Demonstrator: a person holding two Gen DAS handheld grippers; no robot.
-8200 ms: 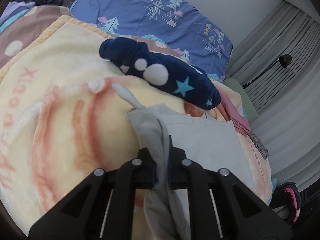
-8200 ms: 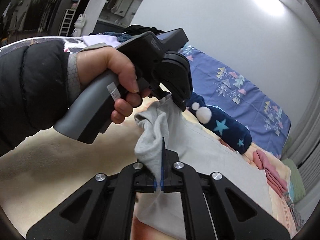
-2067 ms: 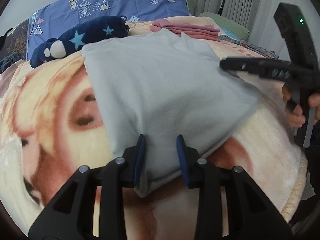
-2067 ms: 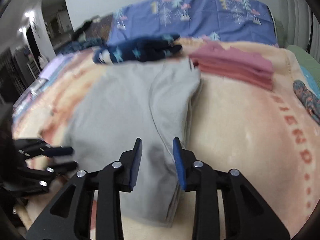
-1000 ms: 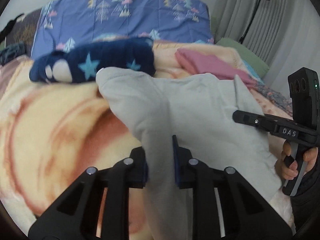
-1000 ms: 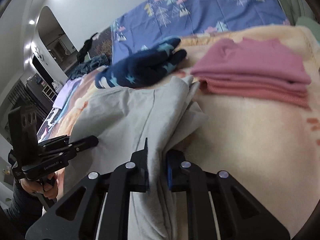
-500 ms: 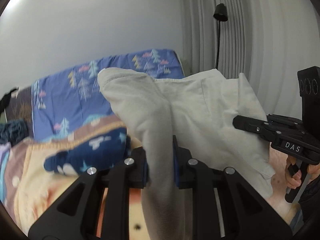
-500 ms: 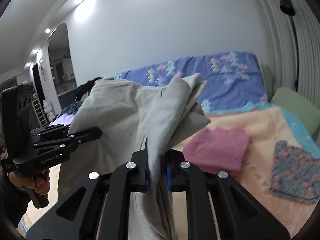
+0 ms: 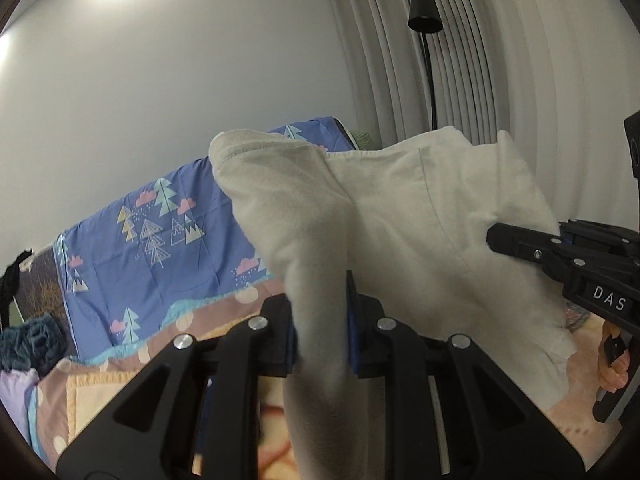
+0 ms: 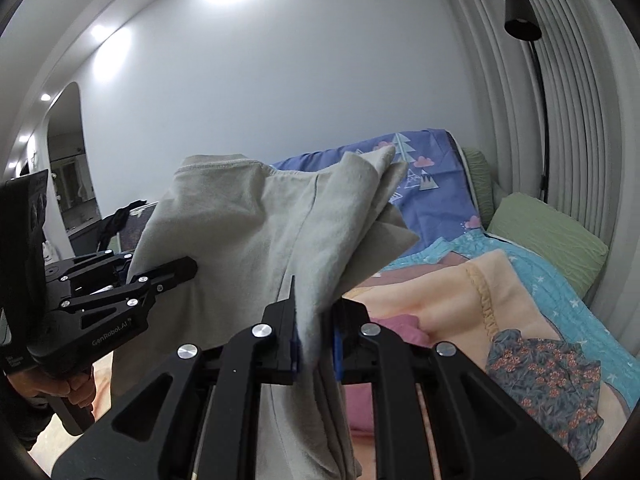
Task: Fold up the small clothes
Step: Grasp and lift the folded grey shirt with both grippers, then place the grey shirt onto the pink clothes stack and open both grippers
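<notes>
A light grey garment (image 9: 400, 224) hangs in the air between both grippers, lifted off the bed. My left gripper (image 9: 320, 320) is shut on one bunched edge of it. My right gripper (image 10: 316, 328) is shut on the other edge; the garment (image 10: 248, 240) drapes up and over its fingers. The right gripper also shows at the right of the left wrist view (image 9: 560, 252), and the left gripper at the left of the right wrist view (image 10: 120, 280). The cloth's lower part is hidden behind the gripper bodies.
Below lies a bed with a peach cartoon blanket (image 10: 460, 292), a folded pink garment (image 10: 396, 328), a floral cloth (image 10: 548, 376), a green pillow (image 10: 548, 240) and a blue tree-print cover (image 9: 160, 220). A black floor lamp (image 10: 520, 16) stands by the curtains.
Both grippers have risen and tilted further upward with the grey garment. The bed has dropped lower in both views; wall and curtains fill more of them.
</notes>
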